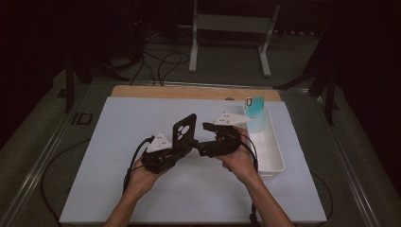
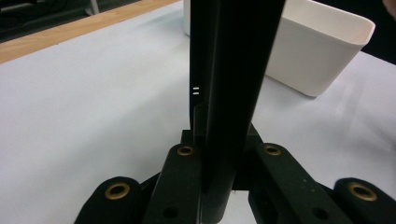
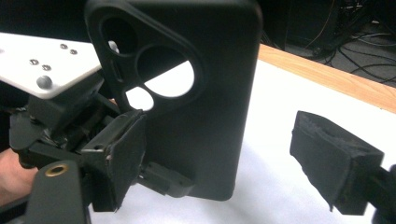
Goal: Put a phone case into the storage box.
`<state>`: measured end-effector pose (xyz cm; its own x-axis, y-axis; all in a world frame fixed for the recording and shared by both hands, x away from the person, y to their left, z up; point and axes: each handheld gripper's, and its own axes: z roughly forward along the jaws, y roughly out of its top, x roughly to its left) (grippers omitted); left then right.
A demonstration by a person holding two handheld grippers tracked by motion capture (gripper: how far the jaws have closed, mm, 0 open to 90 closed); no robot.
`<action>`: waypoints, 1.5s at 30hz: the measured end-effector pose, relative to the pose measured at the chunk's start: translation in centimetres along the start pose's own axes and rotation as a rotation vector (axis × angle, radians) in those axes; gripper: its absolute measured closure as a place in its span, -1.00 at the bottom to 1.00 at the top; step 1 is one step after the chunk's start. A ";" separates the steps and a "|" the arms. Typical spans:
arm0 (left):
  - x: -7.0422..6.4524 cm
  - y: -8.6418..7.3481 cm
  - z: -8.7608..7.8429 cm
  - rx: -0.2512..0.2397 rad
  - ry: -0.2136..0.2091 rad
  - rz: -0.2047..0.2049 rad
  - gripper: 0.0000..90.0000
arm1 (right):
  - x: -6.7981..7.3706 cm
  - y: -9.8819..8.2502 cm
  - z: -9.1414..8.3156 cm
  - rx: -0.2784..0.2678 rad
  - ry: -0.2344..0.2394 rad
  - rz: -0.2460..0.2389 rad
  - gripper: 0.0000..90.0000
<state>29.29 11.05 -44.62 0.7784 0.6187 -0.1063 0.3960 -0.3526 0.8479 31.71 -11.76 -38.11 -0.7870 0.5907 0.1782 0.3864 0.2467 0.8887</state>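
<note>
A black phone case [image 1: 184, 132] with several camera cut-outs stands upright above the white mat. My left gripper [image 1: 177, 150] is shut on its lower end. In the left gripper view the case [image 2: 229, 70] appears edge-on, rising from between the jaws of that gripper [image 2: 224, 158]. My right gripper [image 1: 201, 146] faces the case from the right and is open. In the right gripper view the case [image 3: 196, 93] stands by the left pad [image 3: 119, 158], and the right pad [image 3: 334, 161] is well clear of it. The left gripper's grey plate [image 3: 42, 65] is behind.
A white bin [image 1: 272, 153] sits at the mat's right side with a teal phone case [image 1: 254, 113] leaning at its far end. The bin's wall [image 2: 317, 51] is close behind the held case. A wooden strip [image 1: 189, 91] borders the far edge of the white mat [image 1: 142, 189].
</note>
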 end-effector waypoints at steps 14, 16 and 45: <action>-0.2 -0.2 0.6 0.016 0.006 0.000 0.89 | 0.9 1.0 0.6 -0.019 -0.025 0.015 -0.81; -0.2 -0.2 0.7 0.021 0.005 0.001 0.89 | 1.0 1.1 0.6 -0.021 -0.029 0.024 -0.81; -0.9 -0.2 1.2 0.021 -0.009 0.013 0.88 | 2.1 1.4 1.9 -0.063 -0.091 0.030 -0.71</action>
<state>29.06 9.73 -45.34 0.7878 0.6078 -0.1003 0.3960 -0.3750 0.8382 31.48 -8.70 -37.33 -0.7277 0.6649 0.1684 0.3756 0.1808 0.9090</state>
